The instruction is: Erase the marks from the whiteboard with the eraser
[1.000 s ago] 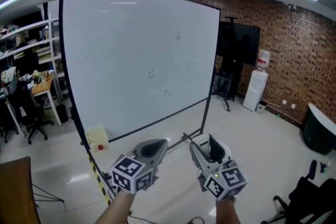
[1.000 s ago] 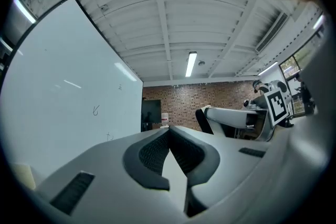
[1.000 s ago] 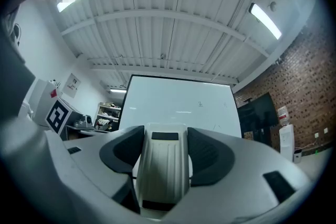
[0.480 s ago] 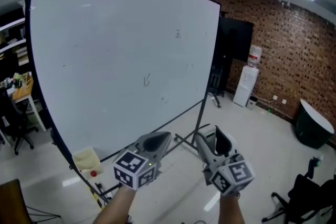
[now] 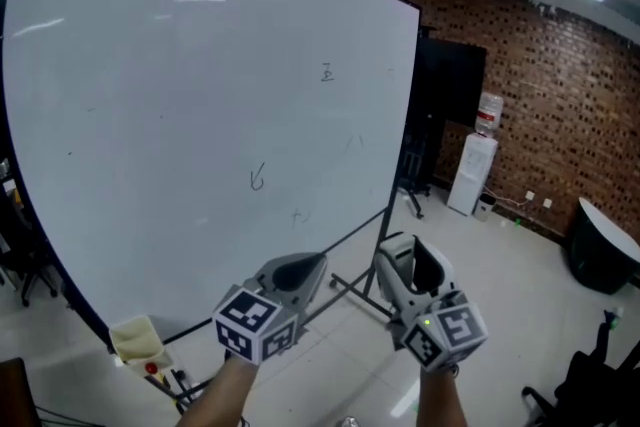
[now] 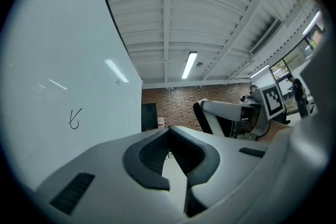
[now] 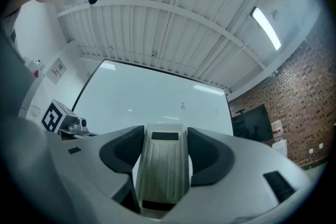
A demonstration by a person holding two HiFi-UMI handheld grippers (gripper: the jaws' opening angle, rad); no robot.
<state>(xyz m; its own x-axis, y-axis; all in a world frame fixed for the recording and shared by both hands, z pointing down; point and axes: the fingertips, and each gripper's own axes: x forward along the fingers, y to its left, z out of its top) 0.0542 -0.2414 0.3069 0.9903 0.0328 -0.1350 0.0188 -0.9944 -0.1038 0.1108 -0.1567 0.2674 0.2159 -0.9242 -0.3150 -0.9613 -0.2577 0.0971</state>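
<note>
A large whiteboard (image 5: 180,105) on a stand fills the head view, with a few small dark marks: one high up (image 5: 327,72), a hook-shaped one (image 5: 257,178) in the middle, and a faint one (image 5: 297,215) lower down. My right gripper (image 5: 408,262) is shut on a white eraser (image 7: 163,168), held below the board's right corner, away from its surface. My left gripper (image 5: 297,270) is shut with nothing in it. The hook-shaped mark (image 6: 75,118) shows in the left gripper view.
A yellowish container (image 5: 135,340) and a red thing (image 5: 151,368) hang at the board's lower left. A brick wall (image 5: 540,105), a dark screen (image 5: 447,85), a water dispenser (image 5: 473,165) and a dark bin (image 5: 603,255) stand at the right. The floor is glossy white.
The whiteboard has grown larger and shifted left in the head view as I came closer. Both grippers keep the same pose and state.
</note>
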